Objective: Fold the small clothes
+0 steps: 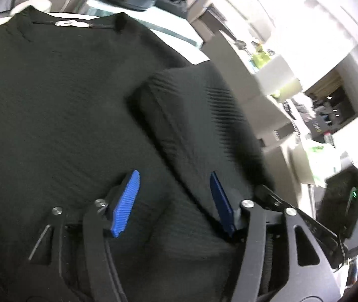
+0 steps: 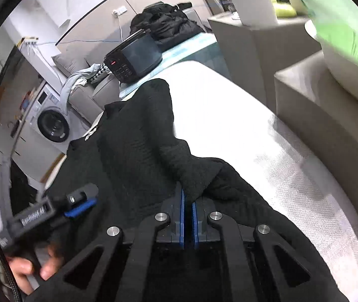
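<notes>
**Right claw pinching the black garment, left claw open above it**

Nearest in the right wrist view, the right gripper (image 2: 188, 201) has its blue pads drawn almost together, with a bunched fold of the black sweater (image 2: 133, 146) caught between them. The cloth rises from the pinch in a ridge and runs away toward the far end of the table. At the lower left of that view the left gripper (image 2: 78, 205) comes in over the sweater's near edge, held by a hand (image 2: 31, 268) whose fingers wrap the grip.

In the left wrist view the left gripper (image 1: 174, 201) stands about half open, its blue pads (image 1: 126, 203) well apart. Black cloth lies beneath and between them, but the pads press on nothing. A sleeve (image 1: 191, 115) lies folded across the sweater's body just beyond the fingers, its cuff edge straight and square.

The sweater lies on a white table (image 2: 267, 151). To the right of the garment the tabletop is bare out to its rounded edge; a grey sofa (image 2: 330, 125) sits just beside that edge. On the left the sweater's edge hangs close to the table's side.

Farther off, the neckline with its label (image 1: 72, 23) lies near the table's far end. Beyond it stands a dark appliance with a keypad (image 2: 133, 58), and a washing machine (image 2: 53, 123) sits on the floor at the left.
</notes>
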A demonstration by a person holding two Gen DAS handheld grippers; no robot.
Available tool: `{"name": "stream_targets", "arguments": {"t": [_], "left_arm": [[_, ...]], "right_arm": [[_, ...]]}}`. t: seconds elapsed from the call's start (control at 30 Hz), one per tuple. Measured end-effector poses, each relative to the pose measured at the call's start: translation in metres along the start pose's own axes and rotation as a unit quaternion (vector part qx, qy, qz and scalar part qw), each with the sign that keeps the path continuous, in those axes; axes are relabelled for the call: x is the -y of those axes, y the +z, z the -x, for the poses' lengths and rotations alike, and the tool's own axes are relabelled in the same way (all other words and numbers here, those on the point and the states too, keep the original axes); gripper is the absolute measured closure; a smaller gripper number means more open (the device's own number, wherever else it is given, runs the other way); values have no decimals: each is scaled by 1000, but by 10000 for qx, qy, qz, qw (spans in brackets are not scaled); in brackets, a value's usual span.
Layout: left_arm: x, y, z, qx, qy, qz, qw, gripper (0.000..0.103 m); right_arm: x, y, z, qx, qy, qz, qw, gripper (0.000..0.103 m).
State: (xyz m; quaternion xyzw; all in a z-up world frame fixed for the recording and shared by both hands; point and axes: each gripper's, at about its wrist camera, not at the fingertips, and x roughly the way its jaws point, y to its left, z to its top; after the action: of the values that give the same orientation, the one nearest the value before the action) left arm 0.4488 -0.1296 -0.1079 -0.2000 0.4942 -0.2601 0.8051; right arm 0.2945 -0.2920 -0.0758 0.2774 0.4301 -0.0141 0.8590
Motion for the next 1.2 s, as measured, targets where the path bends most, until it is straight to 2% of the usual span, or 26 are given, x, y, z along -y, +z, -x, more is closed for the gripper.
{"name": "stream_targets", "arguments": {"t": [0.17,0.33,0.5,0.57,0.7,0.73,0.77,0.83,0.87,1.0,1.03,1.1,1.13,1.2], "left_arm": [[2,10,-11,180,-119,136,9997,47],[7,38,-23,361,396,248,9983,47],[2,59,-20,831,983,-48,9917,44],[-1,68,-26,846,1085,-120,9904,37],[-6,83,-37,824,1003,-322,9910,37],[-4,86,-43,803,983,-363,9912,45],[-1,87,-46,772,940,-427,9917,68],[4,86,-58,588,936,-608,9920,98],[7,85,-60,583,937,-694,9915,98],[15,94,-40,1008,941,-781,9874,98],[18,97,-34,1102,1038,-791,9853,98],[18,107,-27,1319,1522,-819,9761,97],[16,111,-26,1346,1724,-747,9729,94],[8,114,-31,1120,1803,-594,9754,79]], "right_arm": [[-10,1,2,-92,32,181,9998,98],[-8,-7,4,-195,-12,302,9994,98],[-3,-11,5,-262,-49,372,9990,98],[-3,-11,3,-283,-48,381,9989,98],[1,-15,2,-352,-42,387,9986,98],[2,-15,1,-379,-35,373,9986,98],[3,-16,1,-403,-27,342,9986,98],[5,-16,0,-423,-5,288,9987,98],[5,-17,1,-432,13,268,9987,97],[3,-17,-1,-480,46,299,9984,96],[1,-18,-1,-516,84,323,9981,94],[-2,-18,0,-575,114,375,9976,92],[-2,-19,1,-624,122,410,9971,92],[-1,-21,4,-663,188,484,9965,90]]}}
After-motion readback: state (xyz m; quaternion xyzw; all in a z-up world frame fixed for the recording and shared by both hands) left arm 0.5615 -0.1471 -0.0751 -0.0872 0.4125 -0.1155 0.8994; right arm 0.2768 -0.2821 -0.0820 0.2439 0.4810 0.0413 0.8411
